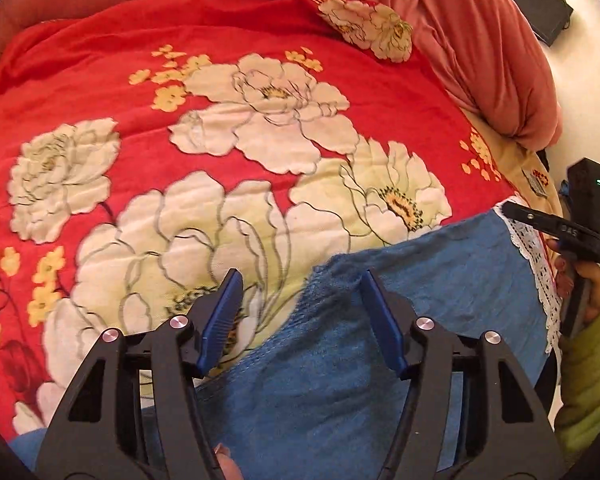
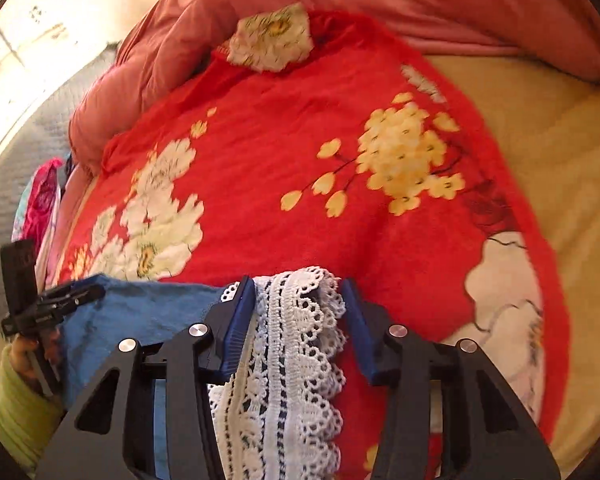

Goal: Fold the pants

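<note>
Between the blue pads of the right claw [image 2: 298,300] stands the white lace hem [image 2: 292,360] of the blue pants [image 2: 148,312]: the left pad lies against the lace edge, while the right pad stands apart from it with a strip of red blanket [image 2: 284,152] showing through the gap, so this claw straddles the hem with its jaws partly parted and does not appear to pinch it yet. Should it lift now, the lace could slip out, or only the top layer of trim could come up and leave the denim flat. Over to its left, the left claw [image 1: 300,288] hovers with its jaws apart above the frayed upper edge of the pants; the right pad is over the denim, the left pad over the blanket's pale flowers, and neither visibly presses on cloth. If it closes from here it may catch only a thin wisp of frayed edge, or pick up the plush blanket along with it and drag the bedding into the fold. Because the two claws sit at opposite ends of the cloth, one grip taking before the other would likely skew the fold. Further out, the pink quilt [image 1: 480,32] piled at the far side of the bed leaves limited flat room for the fold.
</note>
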Action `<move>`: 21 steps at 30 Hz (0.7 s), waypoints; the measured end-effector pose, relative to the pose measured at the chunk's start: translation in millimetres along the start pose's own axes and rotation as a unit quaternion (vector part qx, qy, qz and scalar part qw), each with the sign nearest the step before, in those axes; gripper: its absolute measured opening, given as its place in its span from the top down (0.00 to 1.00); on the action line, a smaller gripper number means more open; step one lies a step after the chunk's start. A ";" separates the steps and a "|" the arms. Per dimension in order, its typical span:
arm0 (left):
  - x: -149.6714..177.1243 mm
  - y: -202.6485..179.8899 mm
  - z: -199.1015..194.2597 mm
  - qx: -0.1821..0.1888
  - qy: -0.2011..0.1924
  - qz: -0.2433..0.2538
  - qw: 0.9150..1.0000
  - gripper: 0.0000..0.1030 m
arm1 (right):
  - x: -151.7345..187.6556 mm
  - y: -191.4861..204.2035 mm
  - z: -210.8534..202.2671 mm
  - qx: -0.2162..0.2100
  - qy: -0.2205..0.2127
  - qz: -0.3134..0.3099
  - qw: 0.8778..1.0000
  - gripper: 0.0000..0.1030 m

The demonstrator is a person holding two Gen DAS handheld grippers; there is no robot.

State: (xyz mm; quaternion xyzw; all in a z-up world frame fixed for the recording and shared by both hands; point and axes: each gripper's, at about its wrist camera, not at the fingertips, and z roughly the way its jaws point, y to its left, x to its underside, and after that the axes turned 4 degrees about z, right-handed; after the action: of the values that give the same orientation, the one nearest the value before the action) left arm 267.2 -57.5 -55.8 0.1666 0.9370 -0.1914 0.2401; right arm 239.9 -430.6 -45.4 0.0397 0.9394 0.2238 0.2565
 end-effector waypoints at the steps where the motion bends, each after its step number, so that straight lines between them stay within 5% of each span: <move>1: 0.4 -1.6 2.6 0.007 0.001 0.003 1.000 0.47 | 1.6 -0.1 0.9 -0.001 -0.001 -0.003 1.000 0.59; 7: 1.0 -8.8 7.3 0.015 0.001 0.006 1.000 0.49 | 14.3 7.3 -7.2 -0.022 -0.021 -0.027 0.999 0.77; 11: 0.5 -17.7 8.7 0.029 0.010 0.013 0.999 0.93 | 18.1 20.4 -19.3 -0.031 -0.048 -0.055 0.997 0.80; 18: -13.1 -20.3 -16.0 0.010 -0.042 0.015 0.999 0.94 | -0.3 45.3 -50.8 -0.034 -0.106 -0.102 0.989 0.82; 21: -16.6 -19.2 -12.3 -0.004 -0.046 0.013 0.999 0.95 | -13.2 46.5 -41.6 -0.018 -0.098 -0.110 0.989 0.82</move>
State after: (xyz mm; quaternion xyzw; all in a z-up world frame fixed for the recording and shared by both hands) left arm 268.5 -72.5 -32.0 0.1691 0.9234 -0.1916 0.2863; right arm 228.6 -408.1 13.3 -0.0470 0.9041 0.2057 0.3715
